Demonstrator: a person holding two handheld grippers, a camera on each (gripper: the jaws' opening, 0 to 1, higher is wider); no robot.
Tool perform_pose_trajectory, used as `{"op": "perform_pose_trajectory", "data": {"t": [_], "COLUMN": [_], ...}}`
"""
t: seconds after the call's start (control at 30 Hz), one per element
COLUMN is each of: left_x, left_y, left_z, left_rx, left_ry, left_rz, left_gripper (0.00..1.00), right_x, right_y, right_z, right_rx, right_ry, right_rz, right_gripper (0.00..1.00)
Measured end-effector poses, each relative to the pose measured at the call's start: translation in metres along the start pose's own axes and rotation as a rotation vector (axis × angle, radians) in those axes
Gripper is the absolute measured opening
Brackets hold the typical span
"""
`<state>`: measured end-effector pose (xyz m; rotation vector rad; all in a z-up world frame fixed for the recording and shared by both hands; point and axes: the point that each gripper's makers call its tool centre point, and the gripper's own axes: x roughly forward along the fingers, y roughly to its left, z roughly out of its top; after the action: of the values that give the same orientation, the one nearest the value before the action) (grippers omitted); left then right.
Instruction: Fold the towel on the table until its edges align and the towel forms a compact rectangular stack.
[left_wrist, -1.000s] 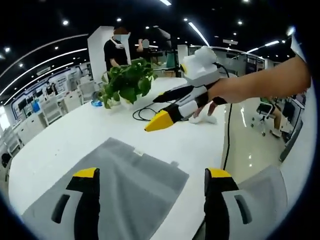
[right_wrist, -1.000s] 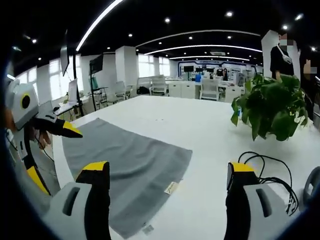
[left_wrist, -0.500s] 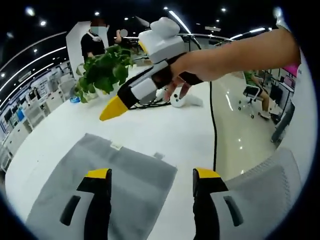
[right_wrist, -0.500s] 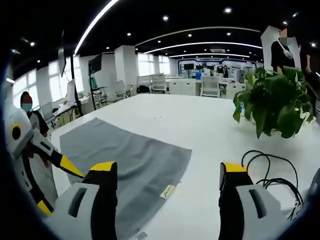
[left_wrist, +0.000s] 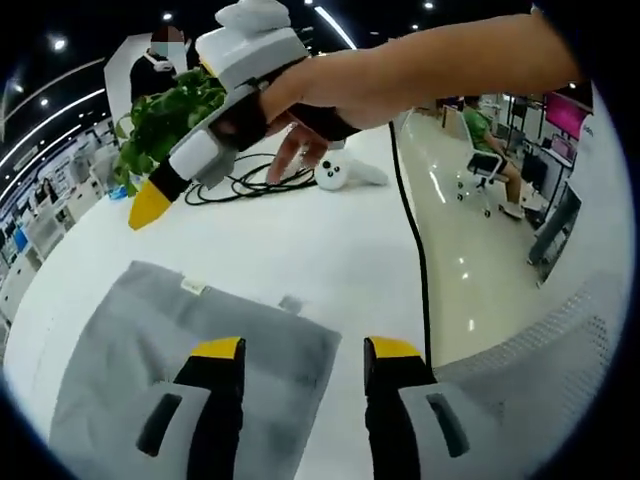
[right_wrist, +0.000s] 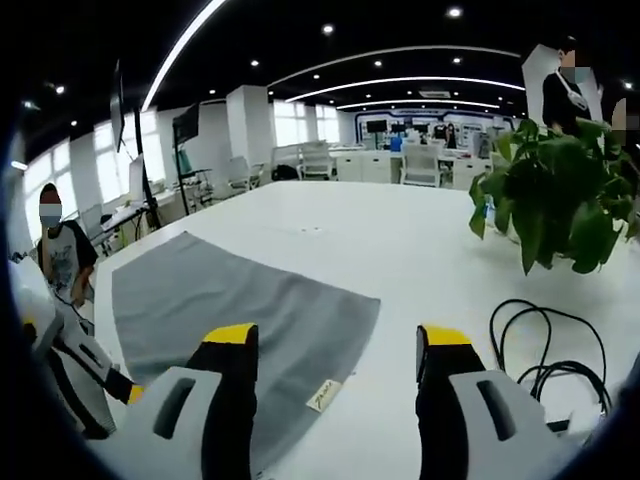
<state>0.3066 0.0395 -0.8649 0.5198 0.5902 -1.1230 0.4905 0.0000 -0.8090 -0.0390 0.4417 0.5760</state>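
Grey towel (right_wrist: 230, 300) lies flat and unfolded on the white table (right_wrist: 400, 250). Both grippers hover over its near edge, left gripper (left_wrist: 300, 352) and right gripper (right_wrist: 335, 338) with jaws apart, empty. Folding hasn't begun; next comes pinching two corners.

Open office: black ceiling (right_wrist: 330, 60) with strip lights, bright windows (right_wrist: 290, 125) at eleven o'clock, glossy floor (left_wrist: 470, 270) at three.

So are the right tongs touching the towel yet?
Apart. In the left gripper view, the right tongs hang in the air above the white table, with bare tabletop between their yellow tip and the grey towel.
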Motion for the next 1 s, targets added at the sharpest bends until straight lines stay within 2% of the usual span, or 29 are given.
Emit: {"op": "perform_pose_trajectory", "data": {"t": [0.07, 0.1, 0.17, 0.47, 0.6, 0.87, 1.0], "left_x": [0.004, 0.008, 0.012, 0.027, 0.032, 0.037, 0.039], "left_y": [-0.002, -0.003, -0.005, -0.010, -0.011, -0.008, -0.011], "left_z": [-0.002, -0.004, -0.006, -0.014, -0.018, -0.021, -0.022], "left_rx": [-0.002, 0.033, 0.038, 0.038, 0.053, 0.045, 0.042], "left_ry": [0.006, 0.017, 0.023, 0.047, 0.061, 0.073, 0.078], "left_rz": [-0.011, -0.014, -0.022, -0.066, -0.071, -0.081, -0.089], "left_gripper": [0.45, 0.45, 0.42, 0.33, 0.32, 0.30, 0.29], "right_x": [0.004, 0.008, 0.014, 0.037, 0.046, 0.063, 0.072], "right_y": [0.000, 0.000, -0.003, -0.016, -0.027, -0.034, -0.032], "right_z": [0.000, 0.000, -0.002, -0.009, -0.011, -0.015, -0.018], "right_rx": [0.000, -0.004, -0.010, -0.006, 0.033, 0.015, 0.011], "right_ry": [0.000, 0.004, 0.010, 0.043, 0.050, 0.074, 0.084], "right_rz": [0.002, 0.004, 0.000, -0.012, -0.032, -0.048, -0.040], "right_gripper": [0.67, 0.67, 0.66, 0.53, 0.48, 0.41, 0.41]}}
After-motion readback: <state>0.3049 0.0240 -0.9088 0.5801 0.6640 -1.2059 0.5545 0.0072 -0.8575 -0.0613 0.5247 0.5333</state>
